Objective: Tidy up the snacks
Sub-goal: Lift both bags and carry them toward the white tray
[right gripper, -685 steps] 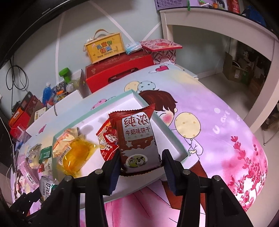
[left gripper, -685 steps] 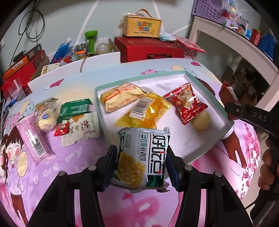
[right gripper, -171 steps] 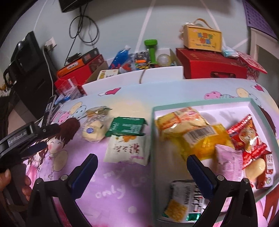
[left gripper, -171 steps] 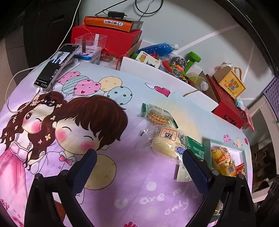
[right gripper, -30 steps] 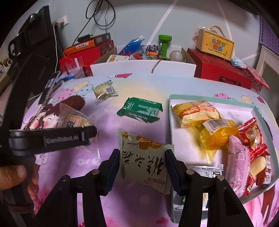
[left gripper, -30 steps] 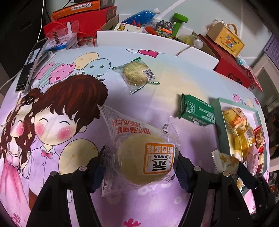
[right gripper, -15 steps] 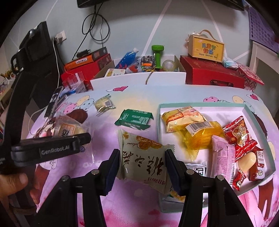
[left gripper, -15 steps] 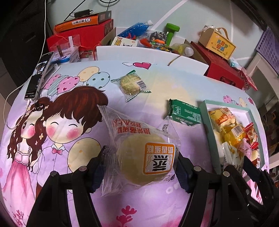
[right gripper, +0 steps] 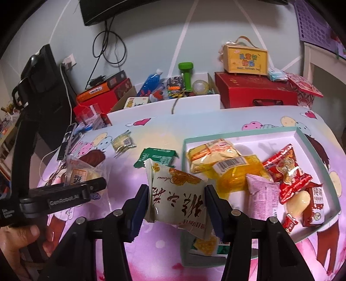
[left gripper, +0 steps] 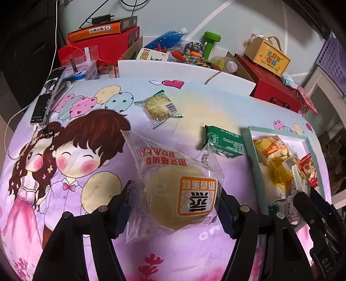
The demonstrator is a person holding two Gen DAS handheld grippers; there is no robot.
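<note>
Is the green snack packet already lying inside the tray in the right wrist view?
No: the green snack packet lies on the tablecloth just outside the left wall of the tray, not in it.

Place: a lived-in room of a home, likely a bedroom or family room.
Table cover: a cartoon cloth (left gripper: 90, 155) with a boy, a girl, balloons and hearts.
Back wall clutter: red gift boxes (right gripper: 255, 93), a yellow carry box (right gripper: 245, 59), an open carton of toys (right gripper: 173, 88) with a green dumbbell (right gripper: 187, 73).
Electronics: a phone (left gripper: 48, 98) on a charging cable, a wall socket (right gripper: 69, 60) with cords, the lower edge of a dark screen (right gripper: 121, 8).
Furniture: a white shelf (right gripper: 324, 56) with a purple basket (left gripper: 334, 60).
</note>
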